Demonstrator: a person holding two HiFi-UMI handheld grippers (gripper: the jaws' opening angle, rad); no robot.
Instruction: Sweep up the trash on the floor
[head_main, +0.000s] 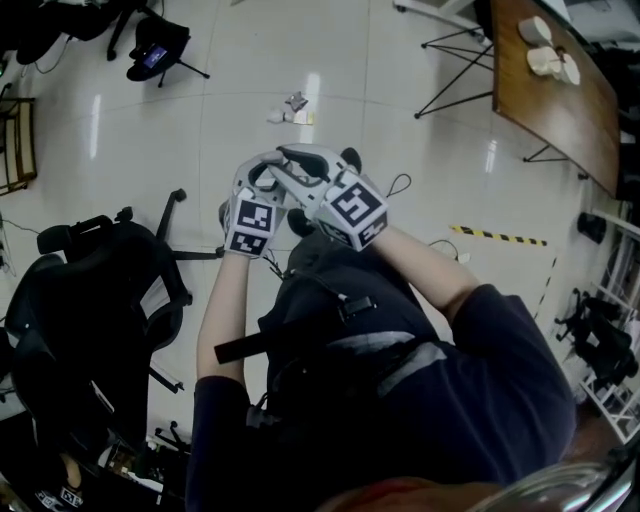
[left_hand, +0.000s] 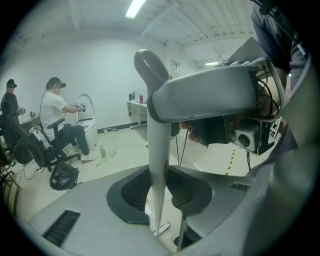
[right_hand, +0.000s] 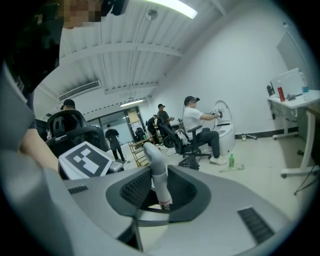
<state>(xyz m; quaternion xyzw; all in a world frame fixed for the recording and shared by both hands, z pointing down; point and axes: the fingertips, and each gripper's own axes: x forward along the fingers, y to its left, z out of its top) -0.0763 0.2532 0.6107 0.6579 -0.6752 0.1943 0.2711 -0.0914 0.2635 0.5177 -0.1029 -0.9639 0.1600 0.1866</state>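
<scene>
Glossy white tile floor (head_main: 420, 150); black swivel office chair (head_main: 90, 300) at left. Left gripper (left_hand: 159, 187) pinches a pale grey plastic handle w/ hooked top (left_hand: 157, 125). Right gripper (right_hand: 159, 192) pinches a shorter round-tipped pale handle (right_hand: 156, 172), broom or dustpan, unclear. Small crumpled paper trash (head_main: 292, 108) lies on floor ahead, well apart from both.
</scene>
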